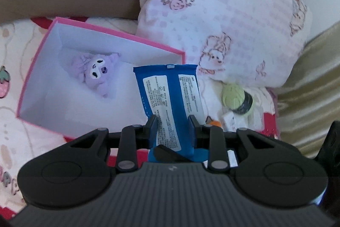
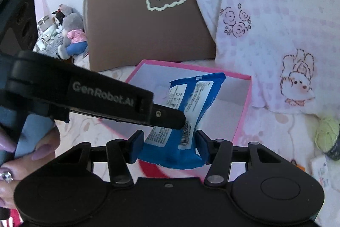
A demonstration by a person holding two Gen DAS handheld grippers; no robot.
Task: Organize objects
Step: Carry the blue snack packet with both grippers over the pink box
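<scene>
Blue crinkly plastic packet [image 1: 170,99] with white printed labels is clamped at its lower end in the left gripper [image 1: 173,122], over the near wall of the pink-rimmed open cardboard box [image 1: 119,34]. Right gripper [image 2: 169,139] jaws flank the packet's base; contact unclear. Judged light, soft, slippery: grip the sealed end. Purple plush toy [image 1: 95,70] sits at 10 o'clock; box floor otherwise free.

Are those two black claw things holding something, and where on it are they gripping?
Both hold the blue packet: the left gripper and the right gripper each have their jaws around its lower end.
</scene>
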